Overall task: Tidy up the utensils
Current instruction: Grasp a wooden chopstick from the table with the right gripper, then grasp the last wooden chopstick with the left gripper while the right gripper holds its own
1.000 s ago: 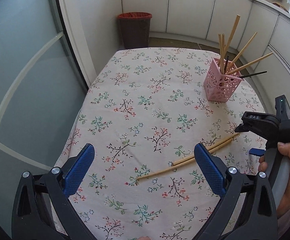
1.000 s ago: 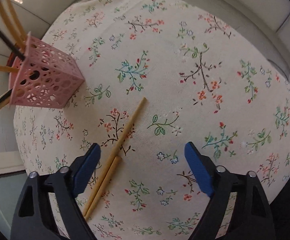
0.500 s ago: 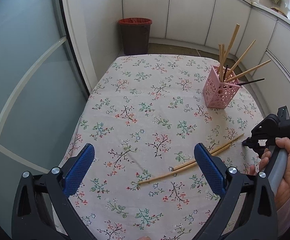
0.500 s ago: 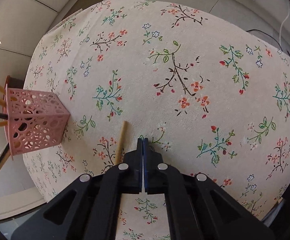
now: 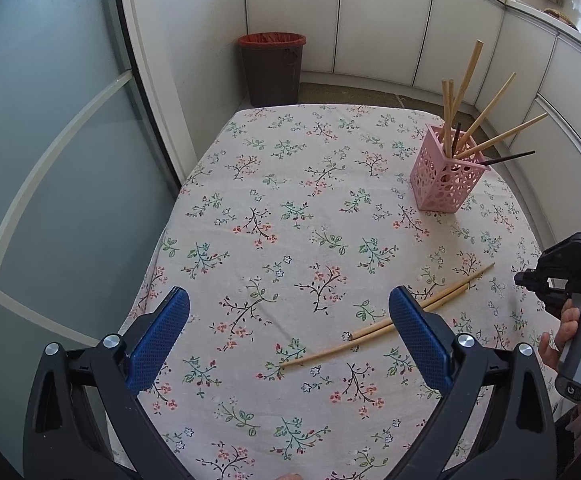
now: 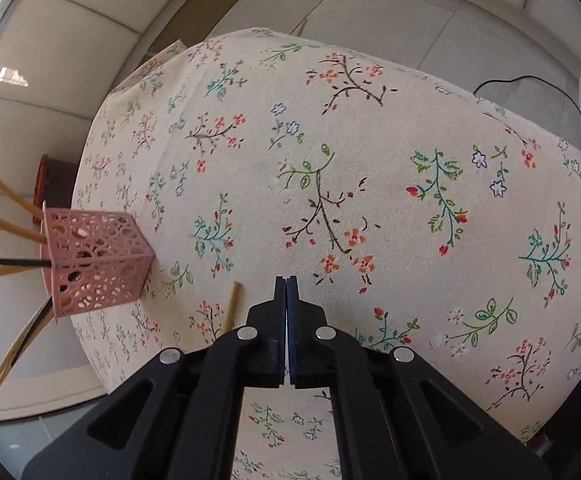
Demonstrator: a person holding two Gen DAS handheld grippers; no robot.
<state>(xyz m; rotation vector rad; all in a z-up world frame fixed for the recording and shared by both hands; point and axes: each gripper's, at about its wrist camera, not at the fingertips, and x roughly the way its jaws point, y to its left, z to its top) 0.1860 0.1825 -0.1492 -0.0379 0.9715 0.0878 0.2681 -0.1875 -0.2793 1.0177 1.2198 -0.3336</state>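
Two wooden chopsticks lie side by side on the floral tablecloth, partly behind my left gripper's right finger. One chopstick's end shows in the right wrist view, just left of my right gripper. A pink perforated holder stands at the table's far right with several wooden and dark chopsticks in it; it also shows in the right wrist view. My left gripper is open and empty above the table's near side. My right gripper is shut with nothing between its pads, raised off the table at the right.
A brown waste bin with a red liner stands on the floor beyond the table. A glass door runs along the left, white cabinets along the back and right. A black cable lies beyond the table's far edge.
My right gripper shut empty beside the chopsticks, then lifted and drew back toward the table's right edge. My left gripper stayed open and pulled back and up. The chopsticks have not moved.
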